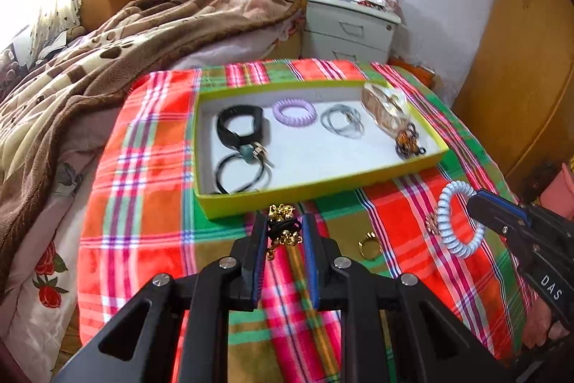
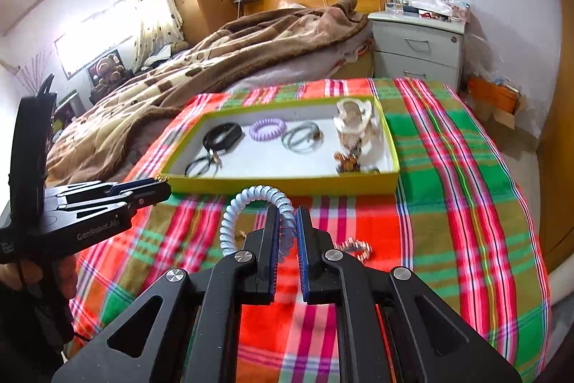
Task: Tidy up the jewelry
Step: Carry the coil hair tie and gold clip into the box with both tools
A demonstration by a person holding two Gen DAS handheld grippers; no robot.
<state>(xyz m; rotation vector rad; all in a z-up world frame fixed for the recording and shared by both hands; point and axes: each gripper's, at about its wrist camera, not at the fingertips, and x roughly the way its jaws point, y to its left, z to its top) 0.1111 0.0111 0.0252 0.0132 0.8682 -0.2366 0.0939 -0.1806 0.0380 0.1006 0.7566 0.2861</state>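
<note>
Jewelry goes boxward: our left gripper [image 1: 285, 228] jaws pinch a gold charm band [image 1: 283, 225], our right gripper [image 2: 287, 225] jaws a pale coil [image 2: 251, 200]; the tray [image 1: 323, 189] just ahead likely calls for two drops.

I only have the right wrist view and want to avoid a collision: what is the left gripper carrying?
Observer: The left gripper has its jaws shut on a black hair tie with gold charms, just short of the green box.
Operator: Anything loose near me?
Observer: A gold ring lies on the plaid cloth, left of the white coil bracelet you are holding.
</note>
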